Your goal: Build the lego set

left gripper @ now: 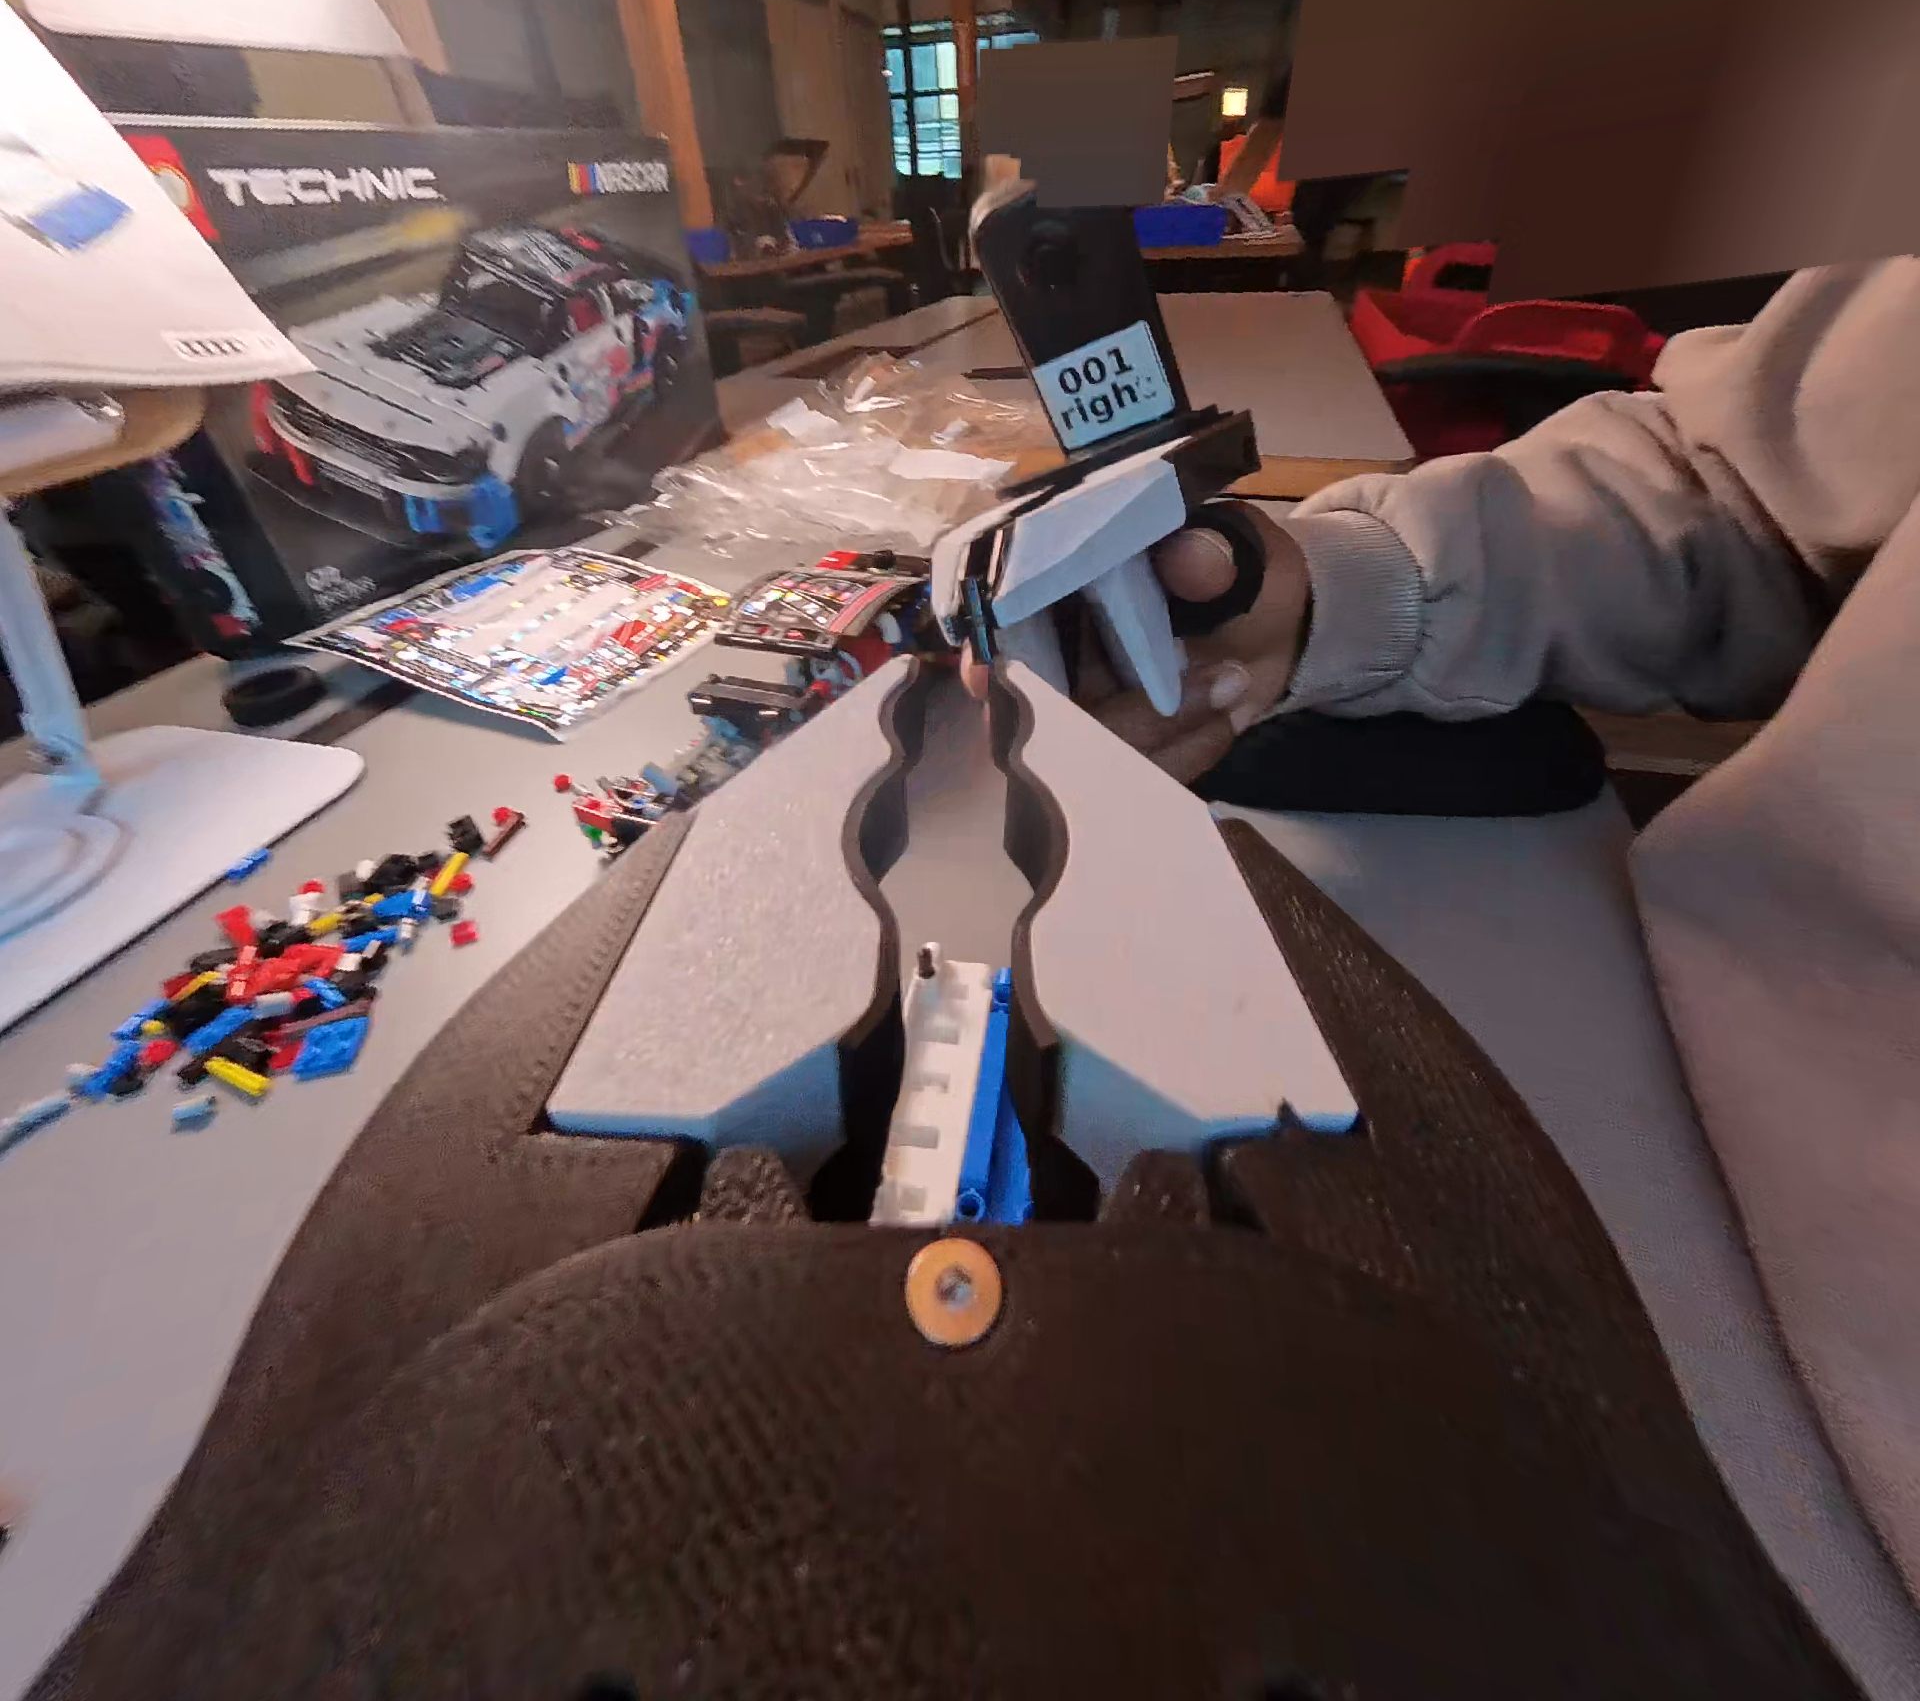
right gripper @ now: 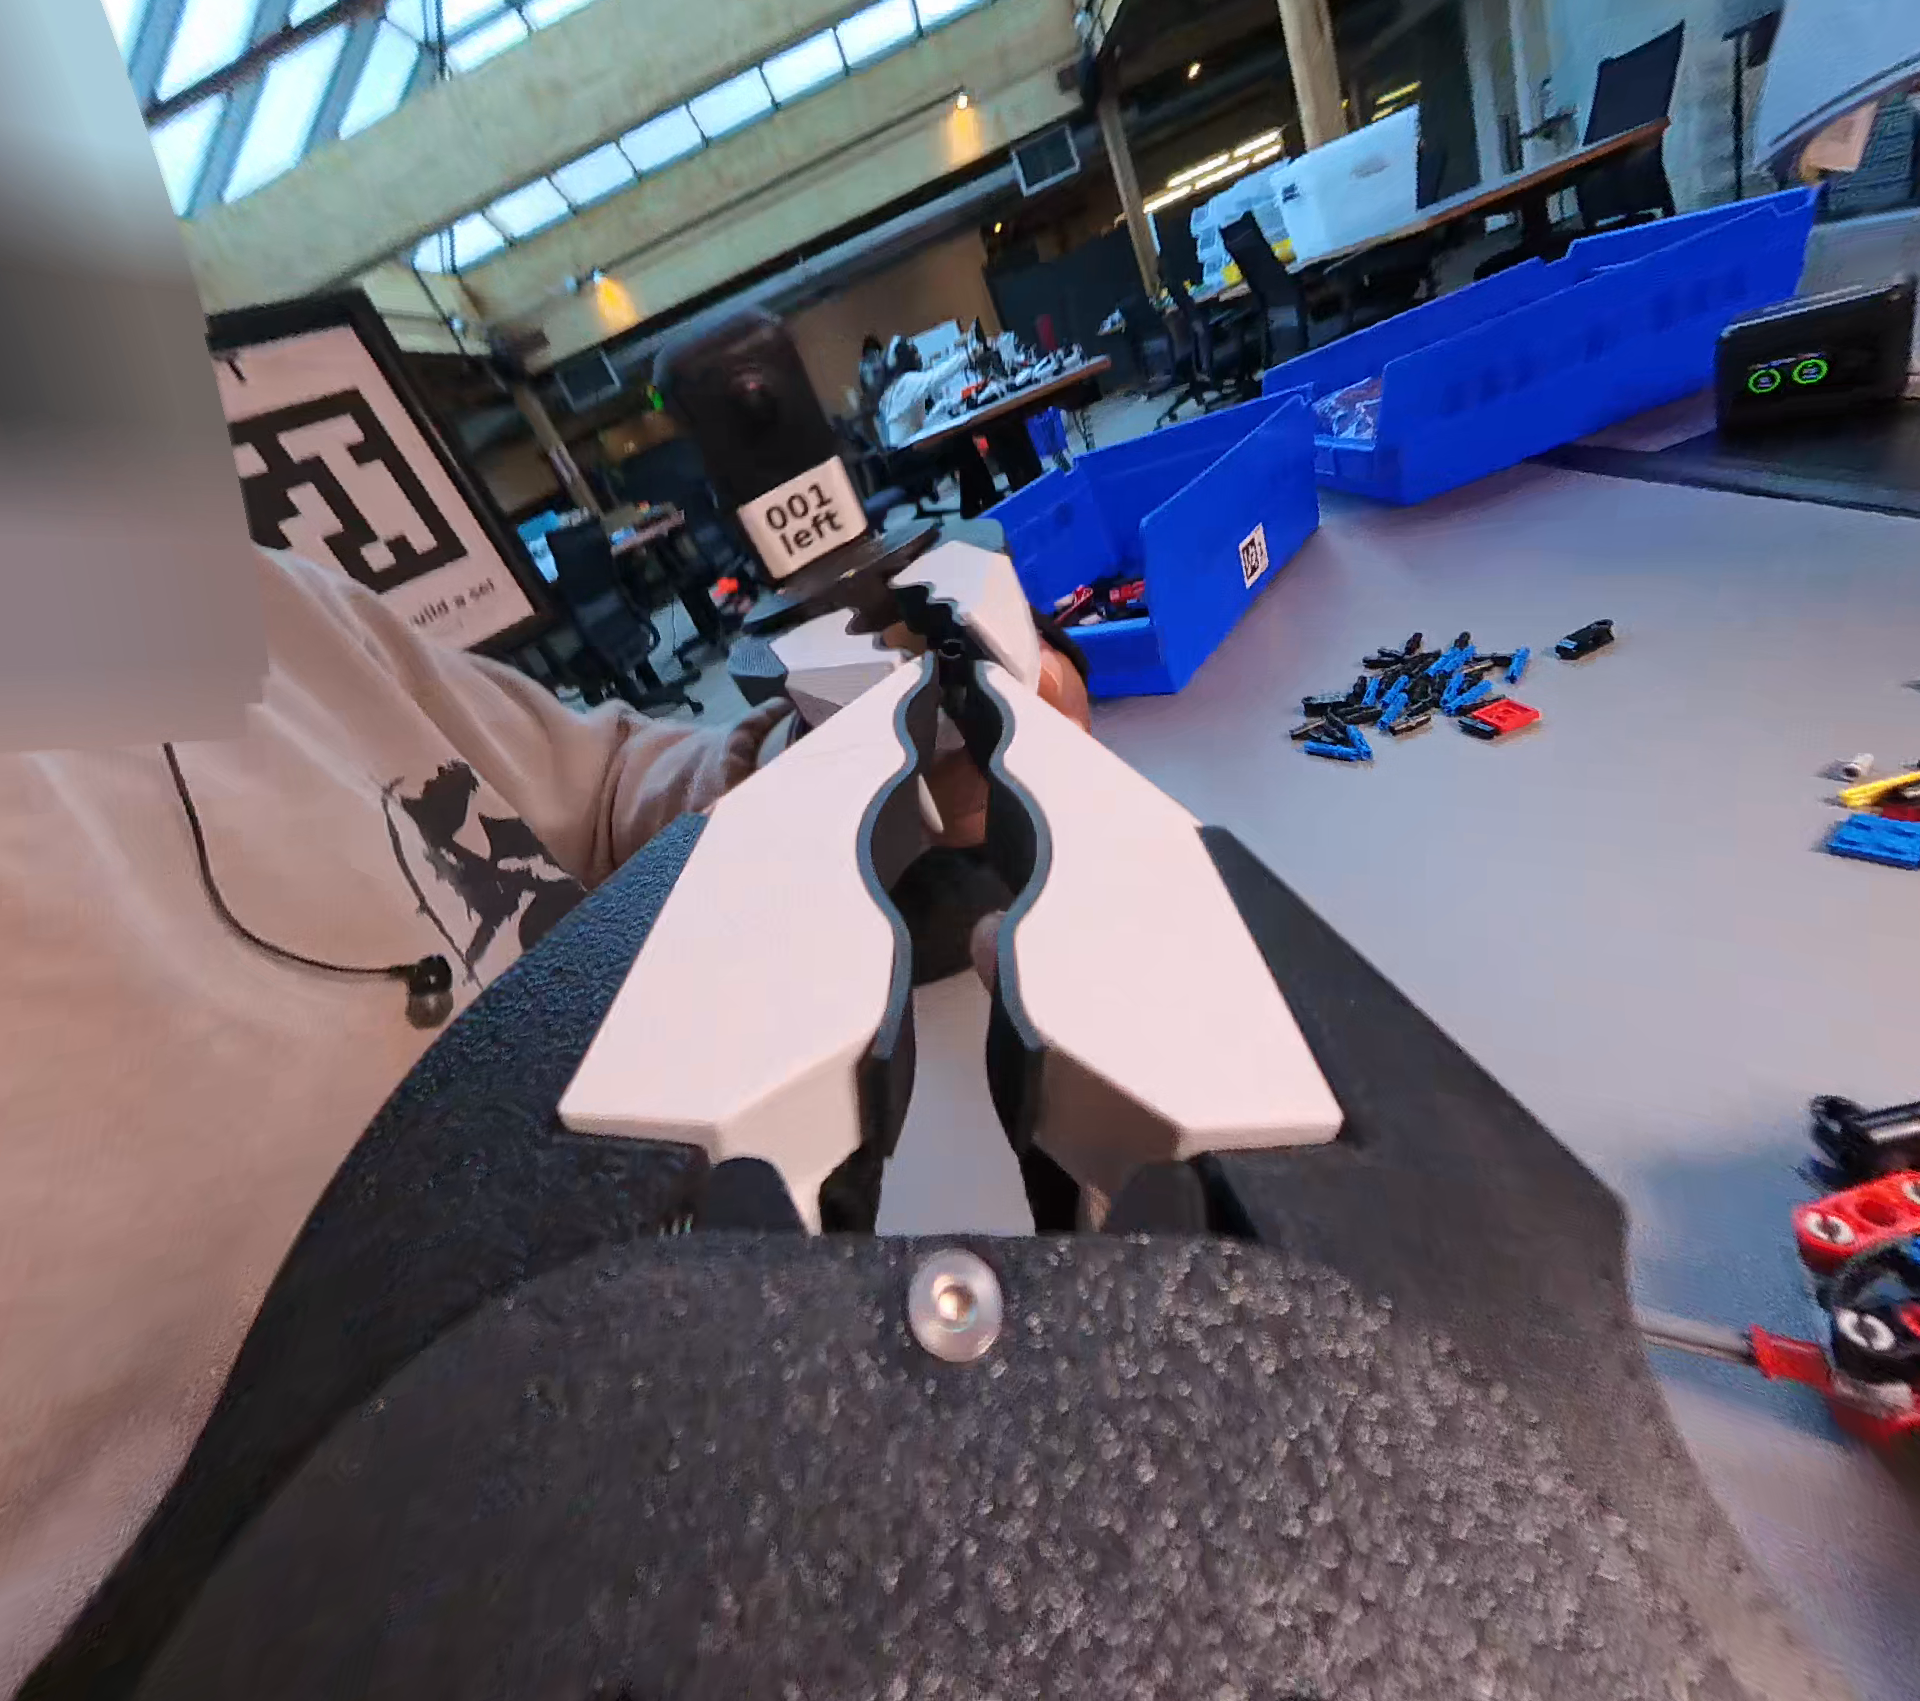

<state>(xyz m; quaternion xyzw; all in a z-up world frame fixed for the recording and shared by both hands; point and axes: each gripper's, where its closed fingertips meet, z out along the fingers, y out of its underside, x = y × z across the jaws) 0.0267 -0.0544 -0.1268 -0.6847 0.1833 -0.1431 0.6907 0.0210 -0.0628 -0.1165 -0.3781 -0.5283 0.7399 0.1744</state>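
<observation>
White-blue lego piece [left gripper: 940,1101] between left gripper [left gripper: 951,685] fingers, unseen from right gripper [right gripper: 940,664]

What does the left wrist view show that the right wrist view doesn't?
Only the left wrist view shows the set's box, the sticker sheet and a white-and-blue assembly between the left gripper's fingers. Only the right wrist view shows the blue bins and a pile of black and blue pins. Both show the grey table and the opposite gripper.
</observation>
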